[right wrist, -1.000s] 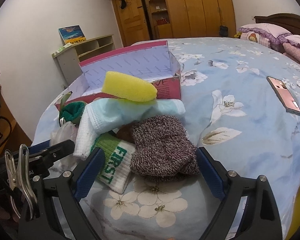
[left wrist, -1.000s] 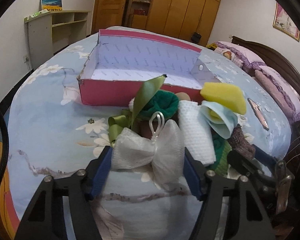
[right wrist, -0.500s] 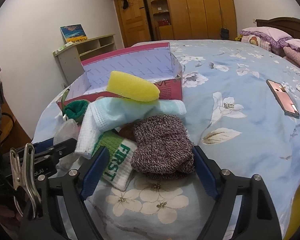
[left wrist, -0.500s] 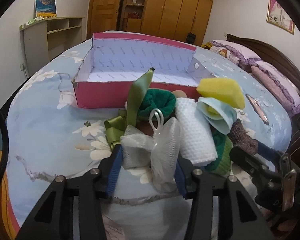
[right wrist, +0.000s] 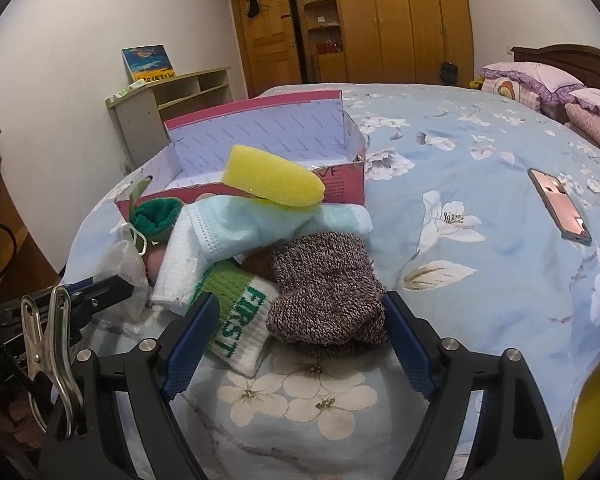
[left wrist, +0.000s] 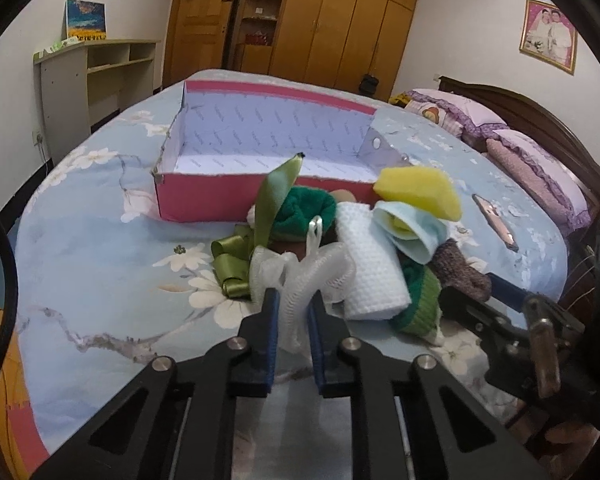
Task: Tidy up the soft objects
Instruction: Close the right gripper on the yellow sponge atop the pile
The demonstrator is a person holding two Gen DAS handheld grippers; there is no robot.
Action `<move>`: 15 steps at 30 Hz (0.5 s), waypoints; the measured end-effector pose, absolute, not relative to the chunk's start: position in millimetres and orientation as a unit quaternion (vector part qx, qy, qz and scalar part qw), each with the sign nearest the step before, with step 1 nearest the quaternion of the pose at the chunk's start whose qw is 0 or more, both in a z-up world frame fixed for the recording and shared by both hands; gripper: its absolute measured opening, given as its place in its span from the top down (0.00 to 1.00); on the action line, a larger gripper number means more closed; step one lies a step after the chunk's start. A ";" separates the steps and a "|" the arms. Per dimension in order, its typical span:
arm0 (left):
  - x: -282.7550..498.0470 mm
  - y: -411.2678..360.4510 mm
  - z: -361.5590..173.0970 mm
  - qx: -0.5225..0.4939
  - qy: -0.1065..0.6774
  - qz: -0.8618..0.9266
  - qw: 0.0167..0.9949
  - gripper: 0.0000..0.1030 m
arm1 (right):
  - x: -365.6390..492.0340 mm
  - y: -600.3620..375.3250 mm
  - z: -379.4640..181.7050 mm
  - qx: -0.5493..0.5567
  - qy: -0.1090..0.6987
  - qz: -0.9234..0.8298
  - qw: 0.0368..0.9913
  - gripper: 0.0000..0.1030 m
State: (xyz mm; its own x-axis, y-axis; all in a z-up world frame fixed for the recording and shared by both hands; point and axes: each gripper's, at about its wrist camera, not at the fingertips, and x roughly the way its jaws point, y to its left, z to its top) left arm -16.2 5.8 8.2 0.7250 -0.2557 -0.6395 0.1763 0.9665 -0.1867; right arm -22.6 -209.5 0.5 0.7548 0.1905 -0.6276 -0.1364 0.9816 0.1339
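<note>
A heap of soft things lies on the bed in front of an open pink box [left wrist: 220, 196]. My left gripper [left wrist: 294, 300] is shut on a white mesh bath pouf [left wrist: 300, 272] at the heap's near left, squeezing it thin. Behind it lie a green ribbon [left wrist: 232, 260], a dark green towel [left wrist: 308, 212], a white waffle cloth [left wrist: 372, 268] and a yellow sponge [right wrist: 272, 180] on a pale blue mask [right wrist: 260, 228]. My right gripper [right wrist: 300, 304] stands open, its fingers on either side of a brown knit sock [right wrist: 324, 280] and a green-and-white sock [right wrist: 240, 312].
A phone [right wrist: 560, 204] lies on the floral bedspread to the right of the heap. Pink pillows [left wrist: 532, 160] and a dark headboard are at the far right. A shelf unit [left wrist: 100, 76] and wooden wardrobes stand beyond the bed. The box holds nothing visible.
The left jaws closed from wide apart onto the mesh pouf and squeezed it narrow. The right jaws narrowed a little around the socks. Neither hand moved much.
</note>
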 end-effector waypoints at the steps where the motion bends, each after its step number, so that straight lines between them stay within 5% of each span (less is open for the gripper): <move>1: -18.1 6.4 10.8 -0.055 0.348 -0.117 0.928 0.86 | -23.5 -209.2 2.3 0.038 0.337 0.088 0.937 0.19; 15: -24.9 8.9 18.3 -0.047 0.349 -0.106 0.930 0.86 | -12.0 -205.6 33.9 0.010 0.303 0.096 0.948 0.19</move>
State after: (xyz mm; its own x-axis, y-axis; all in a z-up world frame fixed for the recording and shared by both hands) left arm -24.9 8.9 18.3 0.7338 -0.2311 -0.6389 0.1650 0.9728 -0.1623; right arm -12.0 -205.6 33.9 0.7976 0.1878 -0.5732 -0.1761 0.9814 0.0765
